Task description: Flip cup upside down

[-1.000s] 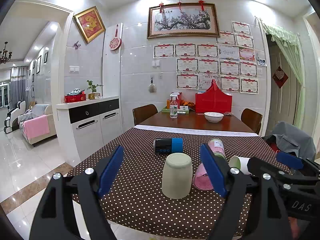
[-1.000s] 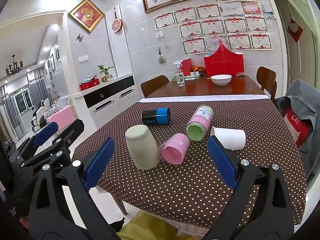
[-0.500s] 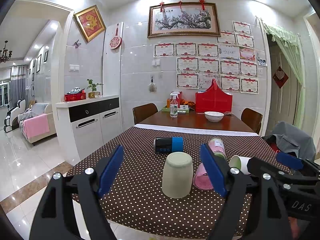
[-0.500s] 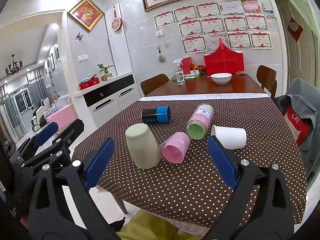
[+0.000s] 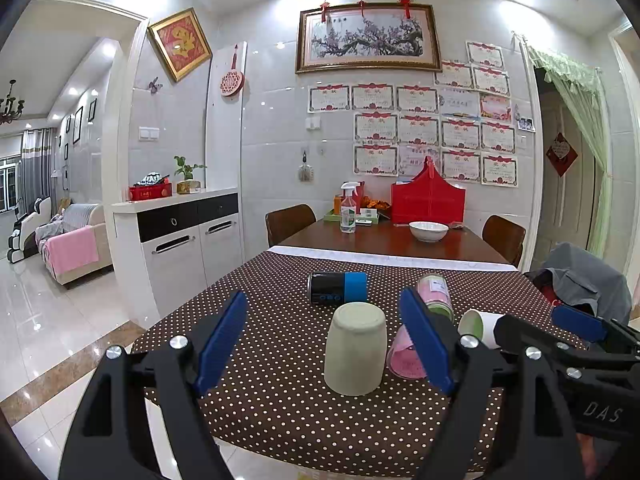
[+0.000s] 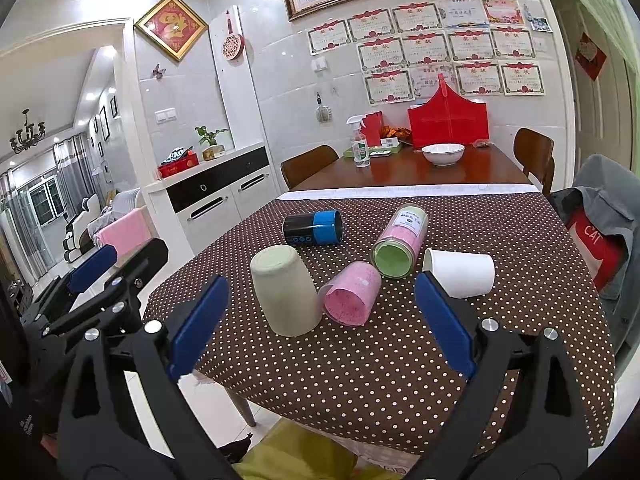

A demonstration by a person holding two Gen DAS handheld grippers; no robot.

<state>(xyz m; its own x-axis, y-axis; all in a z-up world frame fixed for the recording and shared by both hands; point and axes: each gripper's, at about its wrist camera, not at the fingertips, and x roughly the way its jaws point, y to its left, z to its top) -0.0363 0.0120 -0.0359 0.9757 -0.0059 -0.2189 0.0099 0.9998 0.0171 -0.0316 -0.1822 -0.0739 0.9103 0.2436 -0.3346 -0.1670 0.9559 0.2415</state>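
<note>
The pale green cup (image 5: 355,351) stands mouth-down on the dotted counter (image 5: 280,400), long axis vertical, touching the pink cup (image 6: 351,299) lying beside it. Nothing has shifted since a second ago. The left tool (image 5: 325,345) and right tool (image 6: 320,326) both gape, holding nothing. The left tool's finger partly hides the pink cup.

Beige cup (image 6: 285,289) upside down, untouched

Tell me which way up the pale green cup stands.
Upside down. The pale green cup stands on the dotted tablecloth with its closed base on top and its wider mouth down.
</note>
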